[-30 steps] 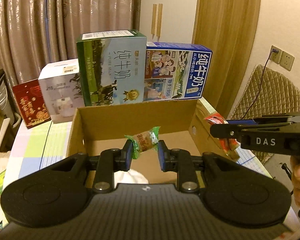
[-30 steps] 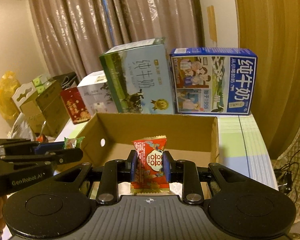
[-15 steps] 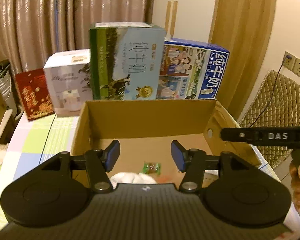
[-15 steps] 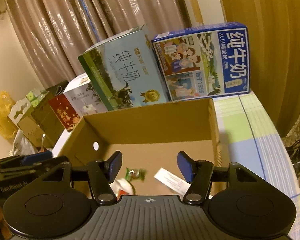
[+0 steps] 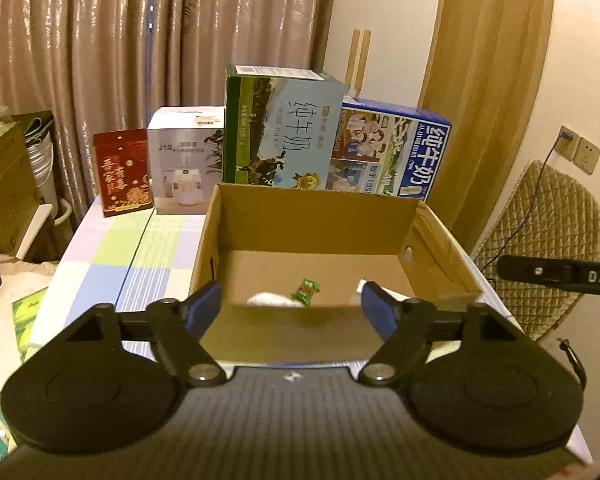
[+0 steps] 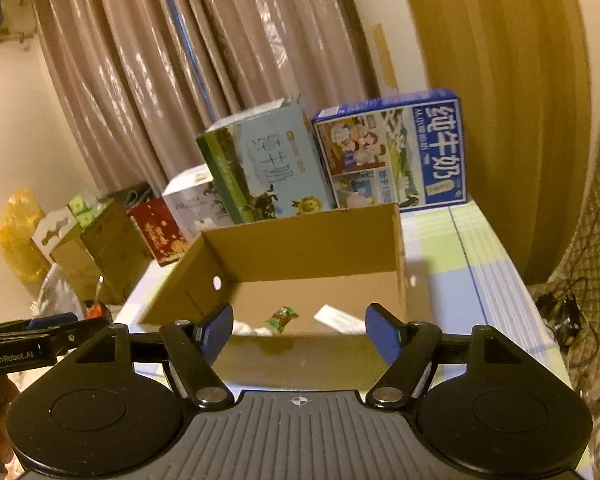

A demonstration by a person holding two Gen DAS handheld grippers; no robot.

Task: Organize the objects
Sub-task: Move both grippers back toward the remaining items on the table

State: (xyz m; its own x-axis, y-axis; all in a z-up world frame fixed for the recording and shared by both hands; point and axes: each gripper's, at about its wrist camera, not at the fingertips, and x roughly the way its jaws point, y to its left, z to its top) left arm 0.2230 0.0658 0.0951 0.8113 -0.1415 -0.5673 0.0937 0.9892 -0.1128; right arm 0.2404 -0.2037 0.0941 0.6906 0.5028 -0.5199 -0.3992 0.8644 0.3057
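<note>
I see my left gripper [image 5: 292,308] spread wide and empty, low centre of frame, before the cardboard box [image 5: 320,220]. My right gripper [image 6: 300,334] is likewise wide apart, gripping nothing. Green candy [image 5: 306,290] lies on the box floor, mid-frame, beside a white wrapper [image 5: 266,300].

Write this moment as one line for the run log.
left gripper: open, empty | right gripper: open, empty | green candy: lying inside cardboard box | red snack: not visible
</note>
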